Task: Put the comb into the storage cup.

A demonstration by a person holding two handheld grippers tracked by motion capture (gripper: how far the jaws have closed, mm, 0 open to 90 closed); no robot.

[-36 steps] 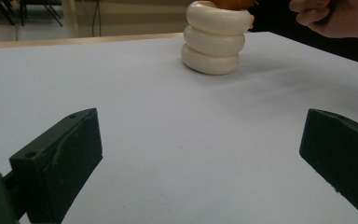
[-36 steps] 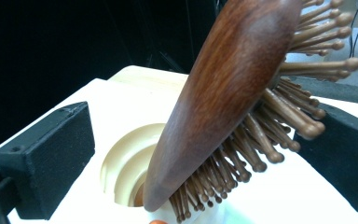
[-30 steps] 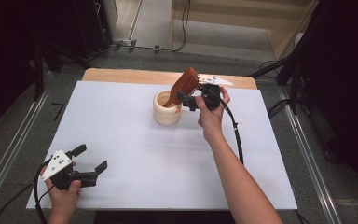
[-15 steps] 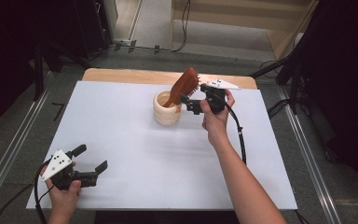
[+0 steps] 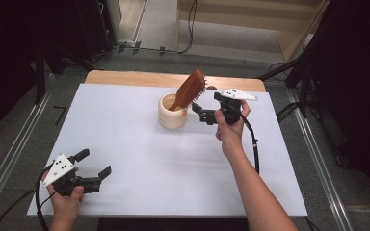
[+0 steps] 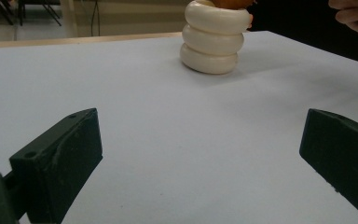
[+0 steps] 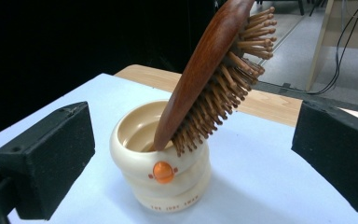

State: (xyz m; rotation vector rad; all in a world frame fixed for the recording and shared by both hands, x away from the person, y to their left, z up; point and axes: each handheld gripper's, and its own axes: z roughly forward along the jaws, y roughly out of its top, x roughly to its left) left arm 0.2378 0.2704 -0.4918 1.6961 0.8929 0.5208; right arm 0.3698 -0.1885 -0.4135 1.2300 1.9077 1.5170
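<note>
1. Hairbrush [image 5: 189, 89] stands handle-down in the cream ribbed cup [image 5: 172, 111] near the far middle of the bench [image 5: 125, 139]. The paddle head sticks out above the rim.
2. Long axis: steeply tilted, not vertical. In the high view the head leans up and toward the right tool; in the right gripper view [image 7: 214, 70] it runs from the cup mouth up to the right, bristles facing that camera and slightly down.
3. Right tool [image 5: 203, 113] sits just beside the cup on its right, clear of both cup and brush. Jaws are spread wide and nothing is between them. In its own view the cup [image 7: 161, 163] and brush lie straight ahead, centred in the gap between the jaws.
4. Left tool [image 5: 92, 166] is at the near-left corner of the bench — well apart from the cup [image 6: 213, 39], which shows far off near the top of its view. Its jaws are also spread and hold nothing.
5. Judgement: the right tool is the nearer by a long way, so any grab falls to it.
6. The head overhangs toward that tool, so the closest grip point is the head's lower part just above the rim — jaws would need to close across the head's thickness, back to bristles.
7. Risk: pulling sideways along the lean could tip the cup; lifting along the brush axis looks safer.
</note>
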